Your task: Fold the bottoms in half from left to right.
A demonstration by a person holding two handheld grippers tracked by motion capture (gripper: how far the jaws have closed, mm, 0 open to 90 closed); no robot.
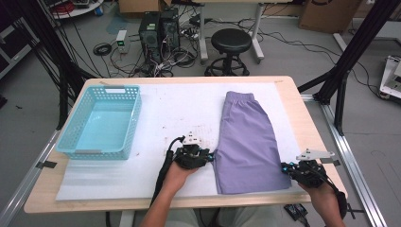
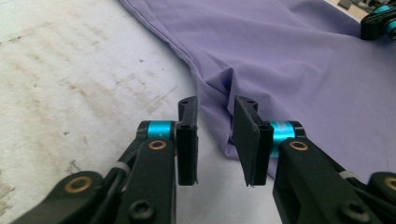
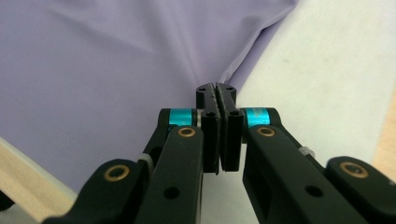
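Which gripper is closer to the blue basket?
Left. The left gripper sits just right of the blue basket; the right gripper is far across the purple shorts.

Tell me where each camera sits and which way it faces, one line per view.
High view: above the person's side, looking forward and down on the table, basket, purple shorts; forearms and both grippers show.
Left gripper view: rides the left gripper, facing the shorts' edge between parted jaws.
Right gripper view: rides the right gripper, jaws pinching the shorts' edge.
All share the shorts.
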